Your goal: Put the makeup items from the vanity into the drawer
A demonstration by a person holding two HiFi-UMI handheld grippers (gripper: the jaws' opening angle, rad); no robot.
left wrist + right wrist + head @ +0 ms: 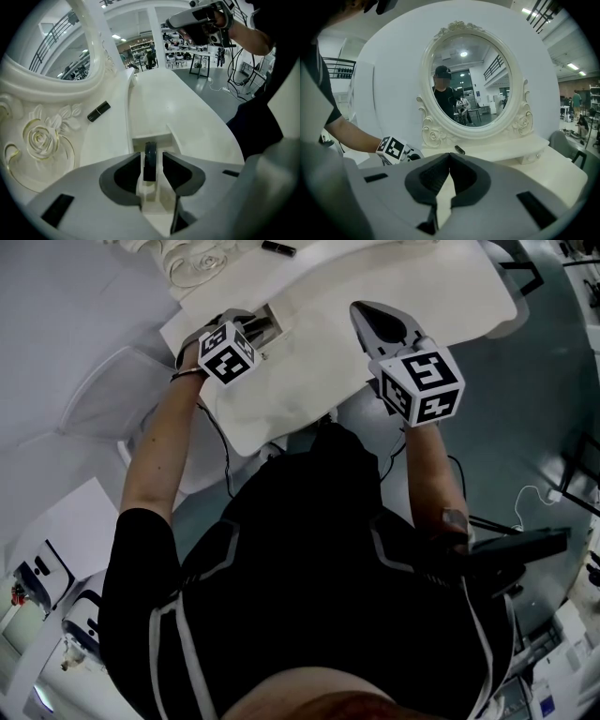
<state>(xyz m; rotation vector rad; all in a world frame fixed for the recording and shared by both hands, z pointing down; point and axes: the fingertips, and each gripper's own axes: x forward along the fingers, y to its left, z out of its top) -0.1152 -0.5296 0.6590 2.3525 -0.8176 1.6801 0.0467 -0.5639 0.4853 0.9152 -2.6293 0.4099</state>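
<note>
In the lower middle of the left gripper view, left gripper (151,153) with fingers (125,174) released, spread apart around a small dark makeup item (150,164), not squeezing it, at the open drawer (161,137) in the white tabletop (197,117). In the middle of the right gripper view, right gripper (449,158) with fingers clenched, holding nothing. At middle left of the left gripper view, a black tube (99,111) lying by the mirror (47,47).

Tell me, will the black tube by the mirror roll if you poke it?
Maybe: the black tube lies on its side on the smooth vanity, so if it's round, which I can't tell, a sideways poke could roll it. It looks hard and straight, so probably stiff, and small, so likely light.
</note>
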